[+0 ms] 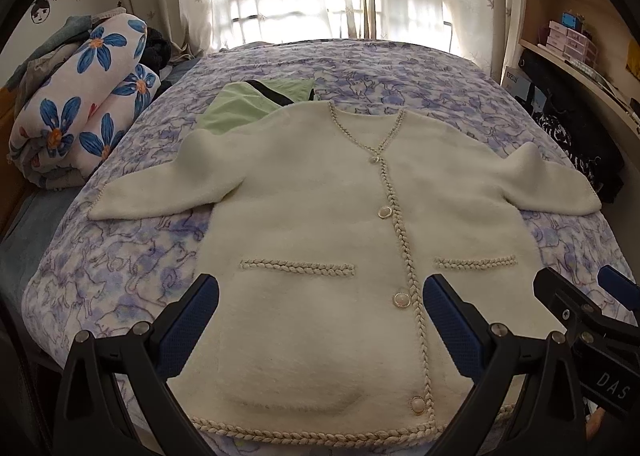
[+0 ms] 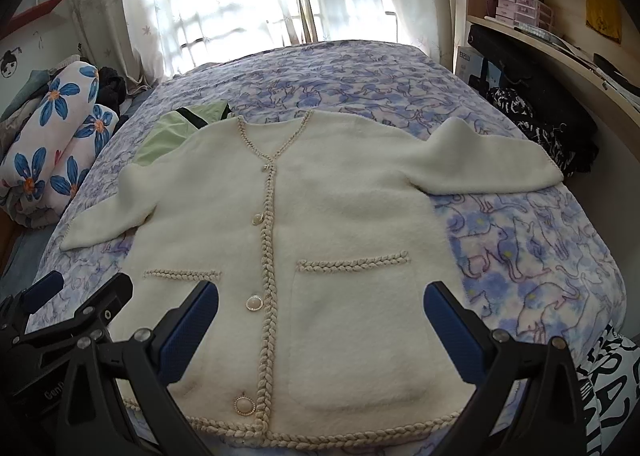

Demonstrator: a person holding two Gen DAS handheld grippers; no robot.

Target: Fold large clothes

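Cream cardigan (image 1: 320,240) flat on bed (image 1: 120,268), both tools, left (image 1: 320,320) and right (image 2: 320,324), agape, empty; thick pile, probably slippery, may escape a shallow pinch.

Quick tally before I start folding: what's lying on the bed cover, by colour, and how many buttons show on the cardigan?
Cream cardigan: 1
Green garment, partly under the cardigan: 1
Total on the bed cover: 2
Buttons on the cardigan: 4 (top, second, third, bottom)
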